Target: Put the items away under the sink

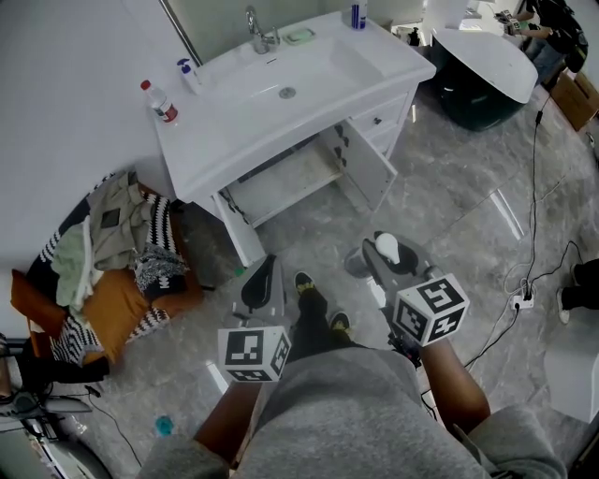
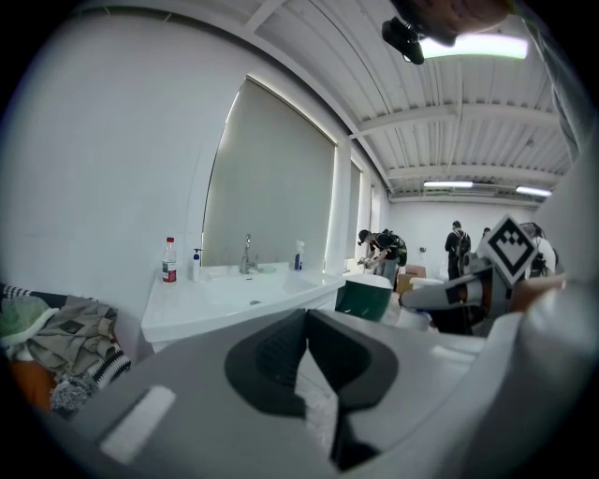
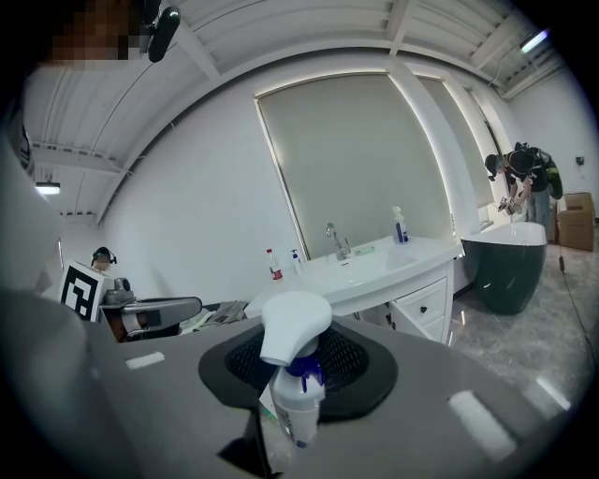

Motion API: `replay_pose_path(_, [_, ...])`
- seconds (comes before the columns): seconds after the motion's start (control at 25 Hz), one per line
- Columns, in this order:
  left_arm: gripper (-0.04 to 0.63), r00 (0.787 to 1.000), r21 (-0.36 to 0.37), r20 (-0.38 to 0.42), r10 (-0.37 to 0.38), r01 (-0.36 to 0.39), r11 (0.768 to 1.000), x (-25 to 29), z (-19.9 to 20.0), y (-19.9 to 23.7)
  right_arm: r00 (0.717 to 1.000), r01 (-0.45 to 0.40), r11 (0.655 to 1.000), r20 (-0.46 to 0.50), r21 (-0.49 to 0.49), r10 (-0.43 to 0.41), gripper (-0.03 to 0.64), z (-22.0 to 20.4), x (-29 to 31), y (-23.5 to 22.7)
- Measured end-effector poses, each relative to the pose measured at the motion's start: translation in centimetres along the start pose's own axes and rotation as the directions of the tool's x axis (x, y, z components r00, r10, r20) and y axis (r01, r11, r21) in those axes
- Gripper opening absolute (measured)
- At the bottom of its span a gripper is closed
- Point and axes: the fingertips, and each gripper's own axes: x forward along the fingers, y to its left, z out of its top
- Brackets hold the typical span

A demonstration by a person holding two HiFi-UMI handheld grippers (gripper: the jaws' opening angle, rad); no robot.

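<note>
Right gripper [image 1: 382, 254] is clamped on a white plastic spray bottle with blue trigger [image 3: 295, 332], upright, probably for shelving in the open white cabinet [image 1: 285, 178] upper centre; left gripper [image 1: 262, 281] closed, empty.

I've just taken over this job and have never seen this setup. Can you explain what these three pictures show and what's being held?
No robot here: a person wears a head camera and holds a two-finger gripper in each hand. The top-down picture is the head view; the marker cubes belong to the grippers. The other two pictures look along each gripper's own fingers. The right gripper is shut on a white spray bottle. The left gripper is shut and empty. Ahead stands the white sink cabinet, its door open. On its top: a red-capped bottle, a small pump bottle and a blue bottle.
</note>
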Motion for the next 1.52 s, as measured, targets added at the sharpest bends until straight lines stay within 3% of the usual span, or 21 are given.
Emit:
replay_pose_path(0.92, [0.012, 0.998, -0.071, -0.055, 0.008, -0.012, 0.997, 8.8, -0.3, 6.2, 0.994, 0.003, 1.0, -0.107, -0.012, -0.004, 0.1, 1.1, 9.8, -2.7])
replay_pose_path(1.52, [0.011, 0.998, -0.095, -0.057, -0.03, 0.025, 0.995, 14.2, 1.1, 10.4, 0.992, 0.034, 0.999, -0.123, -0.026, -0.037, 0.098, 4.5, 16.0, -3.6])
